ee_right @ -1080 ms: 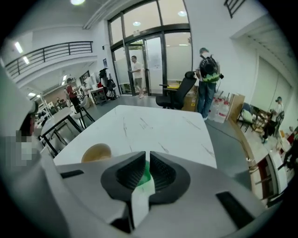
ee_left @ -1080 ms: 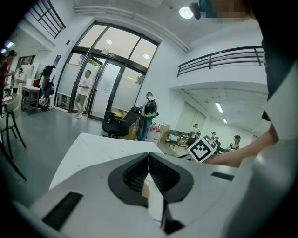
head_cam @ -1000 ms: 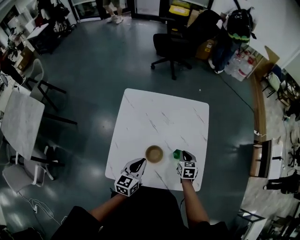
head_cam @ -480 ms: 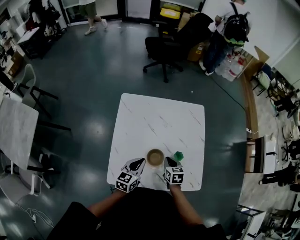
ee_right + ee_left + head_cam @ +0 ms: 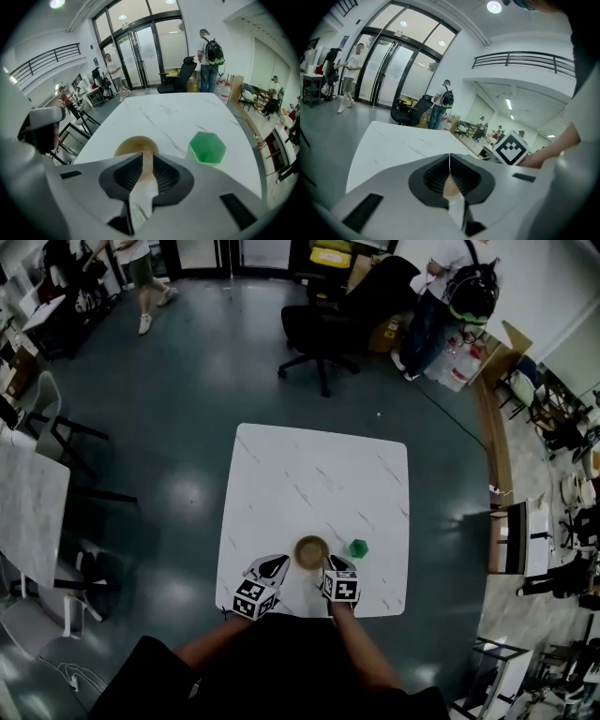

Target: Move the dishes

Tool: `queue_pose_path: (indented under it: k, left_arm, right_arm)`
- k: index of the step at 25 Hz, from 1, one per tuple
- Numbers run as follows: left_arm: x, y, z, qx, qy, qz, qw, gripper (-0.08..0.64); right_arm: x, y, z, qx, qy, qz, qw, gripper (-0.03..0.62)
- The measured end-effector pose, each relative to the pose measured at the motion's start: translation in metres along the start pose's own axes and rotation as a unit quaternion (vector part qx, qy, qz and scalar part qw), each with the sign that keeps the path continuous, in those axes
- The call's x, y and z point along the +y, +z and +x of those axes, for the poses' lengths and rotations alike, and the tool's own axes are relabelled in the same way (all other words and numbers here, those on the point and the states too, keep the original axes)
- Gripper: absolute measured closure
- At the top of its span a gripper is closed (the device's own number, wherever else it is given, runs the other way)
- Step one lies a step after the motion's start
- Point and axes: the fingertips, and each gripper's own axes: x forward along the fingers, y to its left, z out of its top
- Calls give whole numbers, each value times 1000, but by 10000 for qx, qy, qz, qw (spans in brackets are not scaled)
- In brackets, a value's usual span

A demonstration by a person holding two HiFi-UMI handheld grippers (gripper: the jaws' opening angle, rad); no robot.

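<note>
A brown bowl (image 5: 311,550) stands near the front edge of the white marble table (image 5: 319,474), with a green hexagonal cup (image 5: 357,548) just to its right. My right gripper (image 5: 335,565) sits at the bowl's near right side, pointing steeply down. In the right gripper view its jaws (image 5: 143,153) stand a narrow slit apart, and the bowl (image 5: 133,144) shows just beyond and through the slit, with the cup (image 5: 207,147) to the right. My left gripper (image 5: 272,568) lies left of the bowl, apart from it. Its jaws (image 5: 449,157) meet in a thin line on nothing.
A black office chair (image 5: 323,329) stands beyond the table's far edge, and a person with a backpack (image 5: 450,296) is at the back right. Another marble table (image 5: 28,512) with chairs is at the left. Shelving (image 5: 516,540) lines the right side.
My right gripper has moved left, from in front of the green cup to the near right side of the bowl. The left gripper has sunk a little and stayed left of the bowl.
</note>
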Motion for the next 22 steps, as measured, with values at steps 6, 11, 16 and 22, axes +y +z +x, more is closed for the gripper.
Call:
queue_pose_path:
  k: [6, 11, 16, 22]
  left_arm:
    - [0, -4, 11, 140, -67, 9, 9999, 541]
    - [2, -1, 8, 205, -46, -198, 9996, 541]
    - [0, 0, 3, 226, -91, -354, 9991, 541]
    - [5, -9, -6, 264, -76, -390, 9989, 541]
  right_arm:
    - [-18, -9, 23, 235, -108, 327, 9991, 511]
    - [-23, -15, 36, 401, -157, 417, 9982, 511]
    - [-23, -21, 46, 494, -65, 934, 9944, 511]
    - [-16, -32, 54, 675, 103, 1241, 9899, 532]
